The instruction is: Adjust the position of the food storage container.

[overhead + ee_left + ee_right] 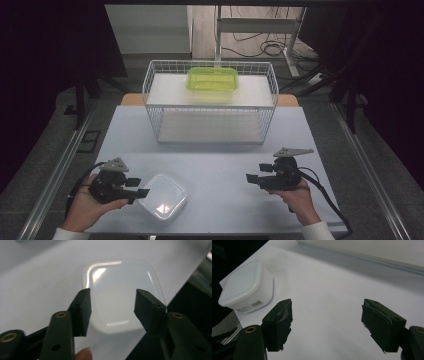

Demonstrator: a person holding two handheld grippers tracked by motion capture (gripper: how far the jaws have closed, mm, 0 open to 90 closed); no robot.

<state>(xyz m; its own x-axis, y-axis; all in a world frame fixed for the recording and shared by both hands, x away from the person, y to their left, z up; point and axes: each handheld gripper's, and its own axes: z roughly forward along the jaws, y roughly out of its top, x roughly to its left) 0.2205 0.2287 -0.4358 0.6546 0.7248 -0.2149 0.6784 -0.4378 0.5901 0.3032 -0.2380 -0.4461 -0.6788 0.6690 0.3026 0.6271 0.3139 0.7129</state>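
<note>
Left tongs (141,187) at the desk's (225,165) near-left corner, tips pointing toward the white lidded container (162,196), which sits just beside them near the front edge. Seen along the left tongs' own jaws: container (120,305) directly ahead and slightly below, jaws straddling its near part at a middling gap, narrower than the box's full width as viewed. Contact of pads with the box not confirmed; no squeeze visible, so recorded as not yet gripping. Jaws judged partly closed rather than wide.

Right tongs (251,179) toward the near-right part of the desk, well apart from the container, jaws spread wide with nothing between them. From the right tongs' view, container (245,286) off to the far left, label strip on its side wall.

Container roughly square with rounded corners; no marked long axis, corners turned slightly against the desk edges. Left hand (87,207) plainly nearer; right hand (300,197) remote.

Count: one white container on the desk; one green container (212,80) on the upper level of the wire rack (155,107) at the desk's far edge; one rack; two tongs.

Judgement: grasp by left tongs imminent, requiring alignment across opposite walls.
</note>
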